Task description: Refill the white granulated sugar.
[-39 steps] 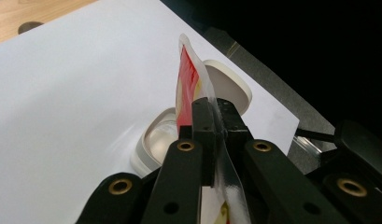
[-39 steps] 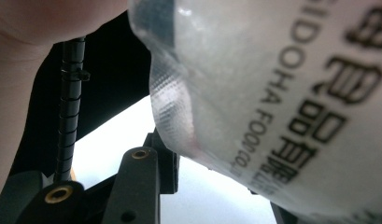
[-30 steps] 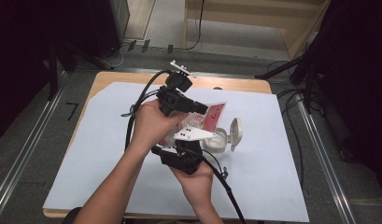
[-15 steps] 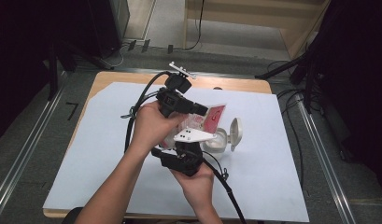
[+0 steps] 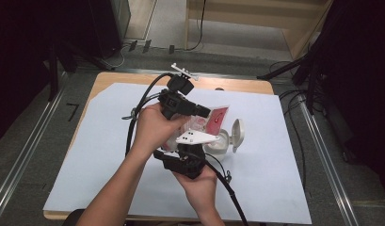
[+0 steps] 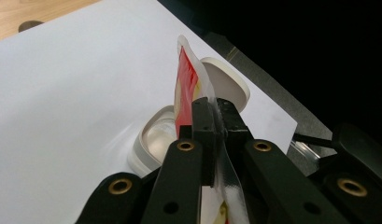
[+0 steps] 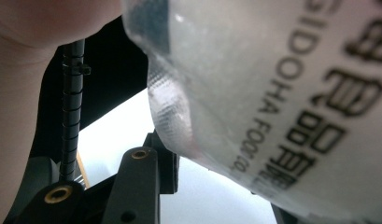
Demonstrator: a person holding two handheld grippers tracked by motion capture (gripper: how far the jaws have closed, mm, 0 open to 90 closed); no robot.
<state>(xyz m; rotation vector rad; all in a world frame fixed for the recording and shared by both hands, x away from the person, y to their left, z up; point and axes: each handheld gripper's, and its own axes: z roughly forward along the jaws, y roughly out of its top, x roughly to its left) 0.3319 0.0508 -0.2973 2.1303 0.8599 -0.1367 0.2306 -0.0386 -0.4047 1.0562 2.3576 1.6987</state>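
Two hand-held grippers meet over a red and clear packet at mid-table.

The left gripper (image 5: pixel 199 112) comes from the far side, the right gripper (image 5: pixel 195 141) from the near side, both at the packet (image 5: pixel 213 118). Just right of them an open white container (image 5: pixel 223 141) stands on the white sheet (image 5: pixel 86 141), lid tipped up.

Packet (image 5: pixel 213 120) red and white with a clear edge, black lettering on its frosted side (image 7: pixel 291 93). Container (image 5: pixel 225 141) off-white, lid the same. Tongs (image 6: pixel 212 135) black with brass rivets. Tabletop (image 5: pixel 110 80) light wood under a white sheet (image 5: pixel 284 155).
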